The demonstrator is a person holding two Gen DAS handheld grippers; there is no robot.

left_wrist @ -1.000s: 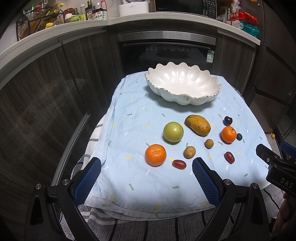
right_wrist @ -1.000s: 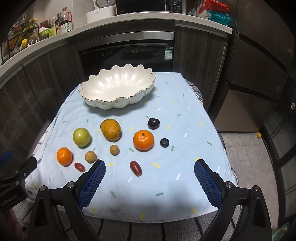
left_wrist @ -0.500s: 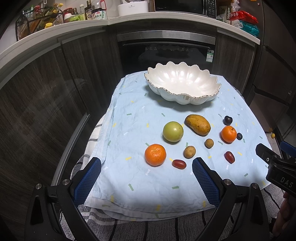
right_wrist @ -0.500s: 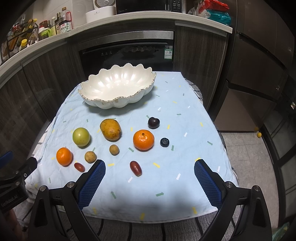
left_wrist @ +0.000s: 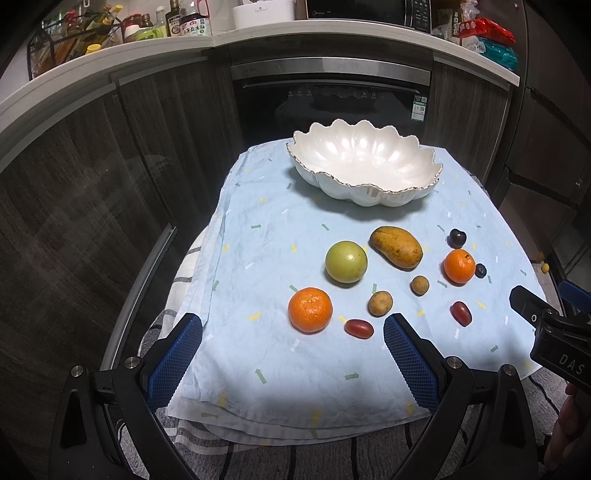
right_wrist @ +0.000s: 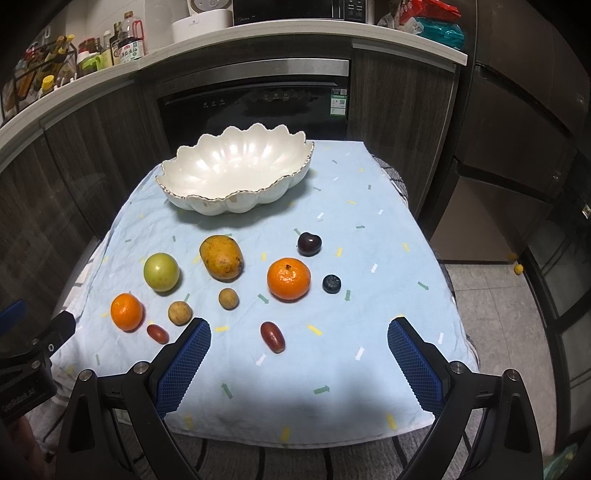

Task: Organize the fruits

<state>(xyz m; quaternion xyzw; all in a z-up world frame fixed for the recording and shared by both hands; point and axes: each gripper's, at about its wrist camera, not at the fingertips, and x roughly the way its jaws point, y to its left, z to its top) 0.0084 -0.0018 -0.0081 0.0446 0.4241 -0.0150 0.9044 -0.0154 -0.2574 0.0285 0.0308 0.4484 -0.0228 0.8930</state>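
A white scalloped bowl (left_wrist: 364, 171) (right_wrist: 236, 173) stands empty at the far end of a light blue cloth (left_wrist: 266, 258). In front of it lie a green apple (left_wrist: 346, 261), a mango (left_wrist: 396, 246), two oranges (left_wrist: 310, 309) (right_wrist: 288, 278), two small brown fruits (left_wrist: 379, 303) (left_wrist: 419, 285), two red oval fruits (left_wrist: 358, 328) (right_wrist: 272, 336), a dark cherry (right_wrist: 309, 244) and a blueberry (right_wrist: 331, 283). My left gripper (left_wrist: 291, 354) is open and empty near the cloth's front edge, just before the left orange. My right gripper (right_wrist: 299, 358) is open and empty before a red oval fruit.
Dark cabinets and an oven (left_wrist: 328, 99) stand behind the table. A counter above holds bottles (left_wrist: 184, 22) and packets. A striped cloth (left_wrist: 295, 458) lies under the blue one. Tiled floor (right_wrist: 480, 295) lies to the right.
Both grippers have stayed almost still, open. The fruits and bowl have not moved.
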